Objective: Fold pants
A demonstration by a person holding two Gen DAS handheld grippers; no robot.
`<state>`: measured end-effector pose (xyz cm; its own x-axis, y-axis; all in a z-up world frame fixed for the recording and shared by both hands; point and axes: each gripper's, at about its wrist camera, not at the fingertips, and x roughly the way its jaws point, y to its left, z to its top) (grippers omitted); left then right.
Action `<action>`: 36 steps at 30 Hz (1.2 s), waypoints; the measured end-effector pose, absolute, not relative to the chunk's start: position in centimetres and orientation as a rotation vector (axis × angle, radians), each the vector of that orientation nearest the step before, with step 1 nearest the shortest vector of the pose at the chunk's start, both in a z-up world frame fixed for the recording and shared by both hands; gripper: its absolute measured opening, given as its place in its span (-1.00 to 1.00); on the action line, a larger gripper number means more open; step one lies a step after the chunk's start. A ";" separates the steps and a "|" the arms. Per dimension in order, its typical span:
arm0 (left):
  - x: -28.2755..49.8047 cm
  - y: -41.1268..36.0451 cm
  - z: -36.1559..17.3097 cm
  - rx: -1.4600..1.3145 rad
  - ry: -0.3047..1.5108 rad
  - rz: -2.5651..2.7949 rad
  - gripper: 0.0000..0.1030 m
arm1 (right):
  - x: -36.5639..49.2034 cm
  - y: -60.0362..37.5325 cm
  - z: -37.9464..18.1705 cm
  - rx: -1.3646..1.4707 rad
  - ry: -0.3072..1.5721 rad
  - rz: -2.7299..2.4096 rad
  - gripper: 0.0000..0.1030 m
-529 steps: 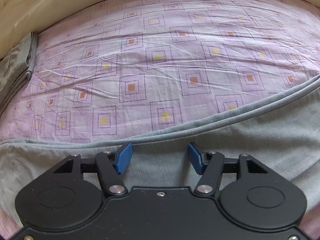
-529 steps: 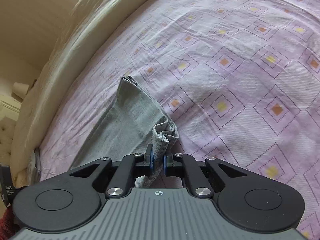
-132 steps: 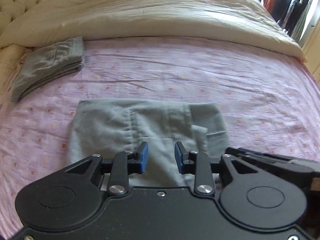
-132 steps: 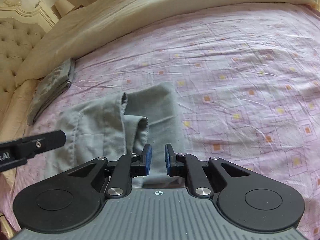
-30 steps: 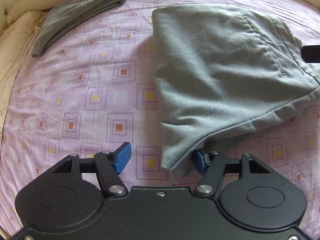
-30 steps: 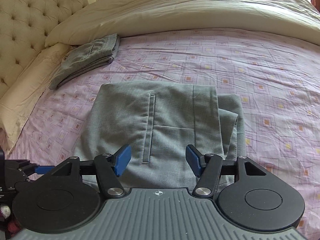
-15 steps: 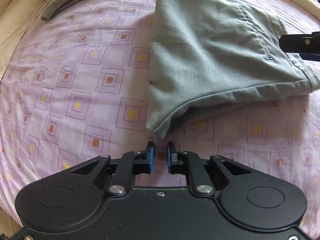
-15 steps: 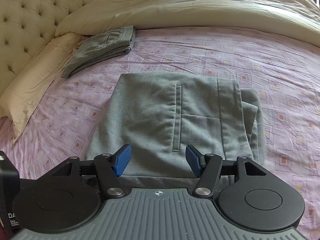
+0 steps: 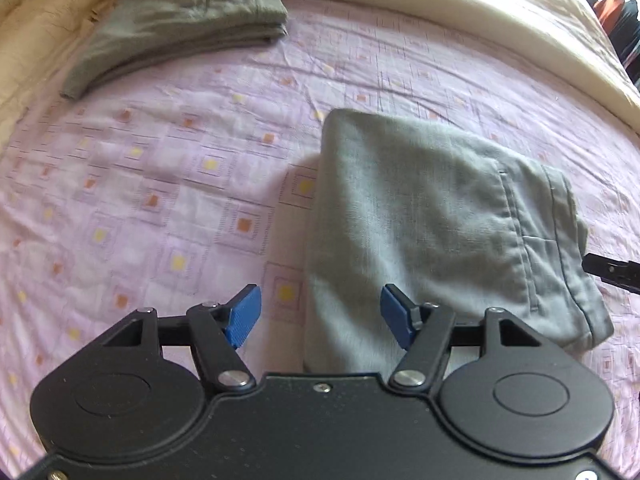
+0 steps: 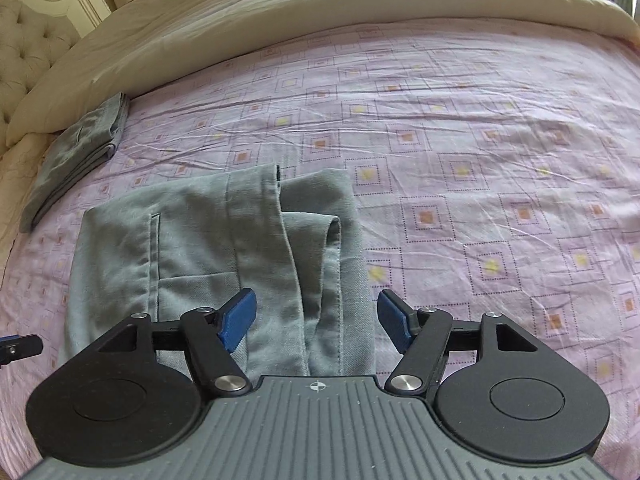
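Grey-green pants (image 9: 432, 216) — lilac sheet (image 9: 168, 184) with yellow and orange squares — cream duvet (image 10: 280, 16).

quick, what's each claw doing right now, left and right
Left claw: open, just been opening, holding nothing, over the pants edge.
Right claw: open, just widened, empty above pants.

— What sort of place is this?
— A home bedroom: a bed (image 10: 480, 128) in a lilac sheet, a cream duvet (image 10: 280, 12) far, a tufted headboard (image 10: 28, 60) left, hanging clothes (image 9: 616, 4) far right.
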<state>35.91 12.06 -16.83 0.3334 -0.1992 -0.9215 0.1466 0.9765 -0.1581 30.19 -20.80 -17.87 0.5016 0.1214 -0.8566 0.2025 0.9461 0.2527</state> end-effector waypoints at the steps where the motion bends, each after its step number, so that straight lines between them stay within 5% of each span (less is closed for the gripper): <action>1: 36.5 11.7 -17.7 -0.042 1.228 -0.238 0.32 | 30.4 -21.2 -18.3 0.359 1.056 -0.042 0.29; 5: 37.7 10.4 -20.1 -0.006 1.257 -0.272 0.43 | 31.0 -22.0 -20.4 0.441 1.098 0.020 0.32; 8: 38.2 10.2 -21.0 -0.028 1.265 -0.270 0.84 | 31.0 -22.0 -20.8 0.484 1.054 0.061 0.68; 11: 38.7 10.6 -21.5 -0.101 1.277 -0.261 0.96 | 31.3 -21.4 -20.7 0.516 1.062 0.090 0.63; 12: 38.8 10.6 -21.5 -0.111 1.276 -0.261 0.85 | 31.5 -21.2 -20.5 0.516 1.068 0.092 0.57; 13: 38.7 10.4 -21.2 -0.113 1.272 -0.273 0.49 | 31.5 -20.8 -20.3 0.492 1.076 0.078 0.31; 14: 38.6 10.1 -20.8 -0.120 1.264 -0.304 0.22 | 31.6 -20.3 -19.8 0.450 1.085 0.071 -0.17; 15: 38.4 9.8 -20.2 -0.125 1.260 -0.319 -0.15 | 31.5 -20.2 -19.4 0.440 1.081 0.071 -0.27; 16: 38.2 9.3 -19.7 -0.098 1.250 -0.303 -0.65 | 31.3 -20.0 -18.8 0.432 1.074 0.053 -0.63; 18: 37.6 8.2 -18.3 -0.017 1.217 -0.273 -0.81 | 30.8 -20.0 -17.6 0.446 1.056 0.050 -0.74; 32: 37.8 -3.2 -8.3 0.012 1.082 -0.499 -0.87 | 26.7 -27.9 -7.4 0.382 0.866 -0.099 -0.77; 36: 37.9 -8.1 -10.6 0.142 1.125 -0.441 -0.55 | 26.4 -32.6 -9.0 0.422 0.940 -0.197 -0.68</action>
<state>37.94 -8.08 -10.57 0.3553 -0.2696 -0.8950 0.4104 0.9053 -0.1098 26.35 -32.63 -8.97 0.5797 0.0185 -0.8146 0.3433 0.9011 0.2648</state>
